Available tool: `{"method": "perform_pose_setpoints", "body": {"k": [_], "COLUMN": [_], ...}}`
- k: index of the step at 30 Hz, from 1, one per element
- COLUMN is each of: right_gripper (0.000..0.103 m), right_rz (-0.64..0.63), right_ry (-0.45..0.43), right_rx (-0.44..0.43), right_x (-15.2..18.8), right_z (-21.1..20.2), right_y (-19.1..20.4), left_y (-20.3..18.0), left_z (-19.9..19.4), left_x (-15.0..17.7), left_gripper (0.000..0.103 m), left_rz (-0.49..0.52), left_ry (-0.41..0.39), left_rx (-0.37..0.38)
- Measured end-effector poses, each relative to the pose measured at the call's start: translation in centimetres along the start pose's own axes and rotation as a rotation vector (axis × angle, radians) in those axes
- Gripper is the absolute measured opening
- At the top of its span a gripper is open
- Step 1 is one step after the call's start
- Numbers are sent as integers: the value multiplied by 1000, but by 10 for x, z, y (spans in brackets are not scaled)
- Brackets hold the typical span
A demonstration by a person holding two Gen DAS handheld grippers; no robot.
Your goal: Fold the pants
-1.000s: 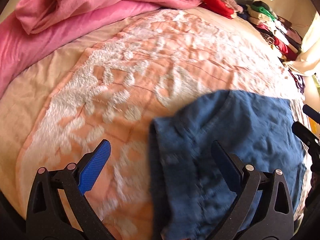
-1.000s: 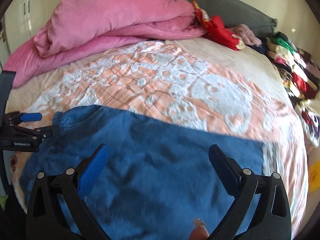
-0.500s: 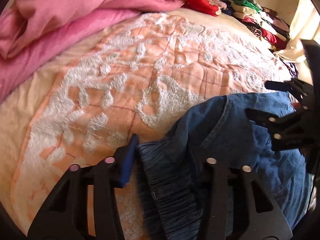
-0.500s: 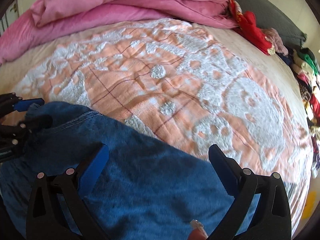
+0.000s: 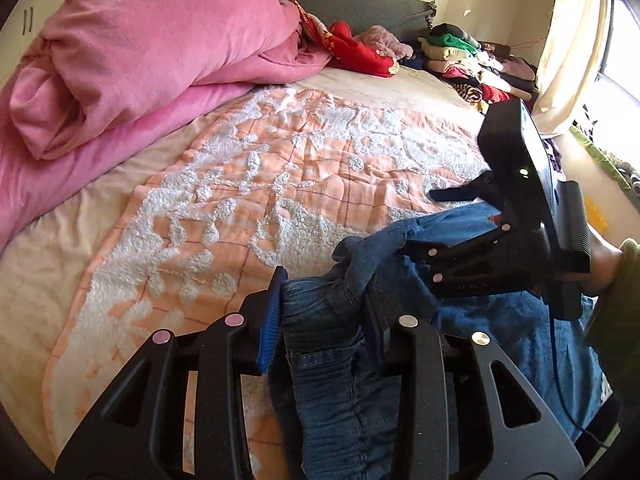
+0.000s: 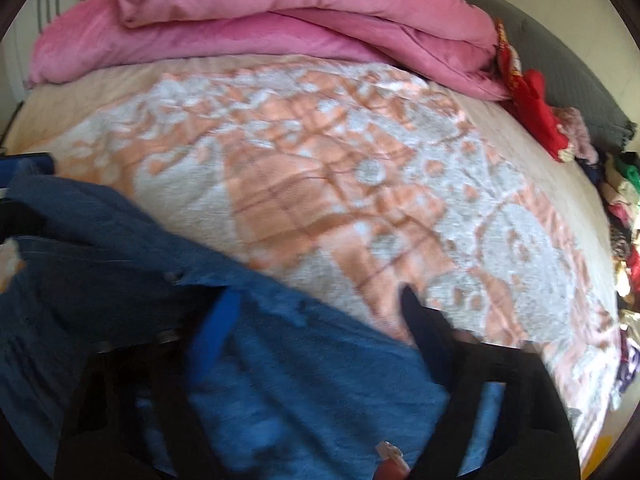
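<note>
Blue denim pants (image 5: pixel 332 392) lie at the near edge of the bed on an orange and white blanket (image 5: pixel 248 216). My left gripper (image 5: pixel 320 312) is shut on a bunched part of the pants and lifts it a little. My right gripper shows in the left wrist view (image 5: pixel 404 246), its jaws around the pants' upper edge. In the blurred right wrist view the pants (image 6: pixel 280 380) fill the gap between the fingers of my right gripper (image 6: pixel 320 316), which stand narrowed but apart.
A pink duvet (image 5: pixel 132 52) is piled at the back left. Red clothes (image 5: pixel 356 48) and a stack of folded garments (image 5: pixel 468 64) lie at the back right. A curtain (image 5: pixel 568 40) hangs at the right. The blanket beyond the pants is bare.
My left gripper shut on the pants' edge and raised it. My right gripper swung in over the pants, its jaws narrowed around the cloth, and the denim bunched up between both grippers.
</note>
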State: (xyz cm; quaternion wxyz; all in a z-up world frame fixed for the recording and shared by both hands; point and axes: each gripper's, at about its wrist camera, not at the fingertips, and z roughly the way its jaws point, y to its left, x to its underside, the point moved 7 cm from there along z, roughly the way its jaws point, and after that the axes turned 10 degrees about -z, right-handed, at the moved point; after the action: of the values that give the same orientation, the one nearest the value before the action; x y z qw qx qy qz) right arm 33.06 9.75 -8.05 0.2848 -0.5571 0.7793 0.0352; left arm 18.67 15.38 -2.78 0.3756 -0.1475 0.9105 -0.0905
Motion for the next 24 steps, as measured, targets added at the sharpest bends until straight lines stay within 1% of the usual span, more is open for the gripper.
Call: {"method": "perform_pose_setpoints", "body": {"k": [1,2,3,4,6,9,13,16,18,21,24], "right_gripper": [44,36,24,20,15,13,12,12,12,12,12], "right_rz": [0,6,12,21,48,108,179,191,207,243,265], "right_ry": [-5,-14,-22,-34,-67,-139,-204,-233,-238,-248,-253], "right_rx": [-15,-34,-31,-13,-12,-15,-33,-39,-51,-100,-136], "right_x": [0,1,2,4,6,18,41,60,72,92,106], "right_z": [-3,-7,-12,-20,-34,-70,-120,-151,-165,-185,-196], "right_y": [4,9,11,12,13,13,24,47,61,88,110], "left_y": [0,0,1,2,4,3,-6,-13,-16,-21,-21], "left_z": [0,-1,-1,-4,-8,-16,-33,-47,-57,-71,-78], "left_x": [1,1,1,1,2,5,16,28,38,55,70], "left_gripper": [27,27,27,27,27,27,27,27,27,27,27], "left_rz": [-2,-2,-4,-5,-11,-7,44,78,97,120,127], "left_ry": [0,-1,-3,-9,-15,-20,-29,-37,-37,-25,8], "left_rx": [0,1,0,-4,-1,18,48,62,70,93,117]}}
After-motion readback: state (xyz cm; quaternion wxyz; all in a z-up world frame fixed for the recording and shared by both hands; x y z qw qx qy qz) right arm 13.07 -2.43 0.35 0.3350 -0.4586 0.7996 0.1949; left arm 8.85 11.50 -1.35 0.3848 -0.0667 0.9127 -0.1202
